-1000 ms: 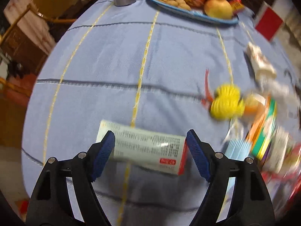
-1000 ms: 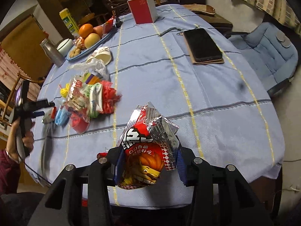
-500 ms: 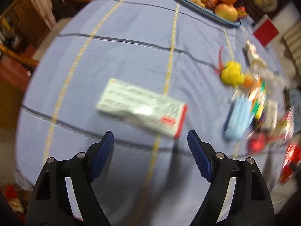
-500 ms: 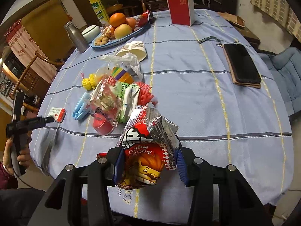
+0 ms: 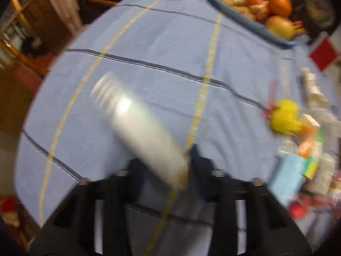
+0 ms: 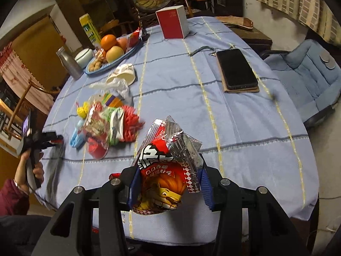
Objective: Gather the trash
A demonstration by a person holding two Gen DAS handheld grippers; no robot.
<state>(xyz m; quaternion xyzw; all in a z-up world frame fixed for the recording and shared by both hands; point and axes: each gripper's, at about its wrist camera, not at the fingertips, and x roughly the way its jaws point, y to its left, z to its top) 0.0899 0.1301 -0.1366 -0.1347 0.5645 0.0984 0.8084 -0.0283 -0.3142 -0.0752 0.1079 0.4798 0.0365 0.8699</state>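
The left gripper [image 5: 168, 166] has just closed its jaws on a long white carton [image 5: 140, 128] with a red end. The right gripper [image 6: 168, 183] pinches a red foil snack bag [image 6: 168, 170] — a heap of wrappers [image 6: 106, 121] waits on the blue tablecloth [image 6: 181, 98].

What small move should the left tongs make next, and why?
Probably lift and carry the white carton toward the trash pile. The left tongs have just closed on the carton's red end, which now sticks out tilted above the tablecloth; the frame is blurred.
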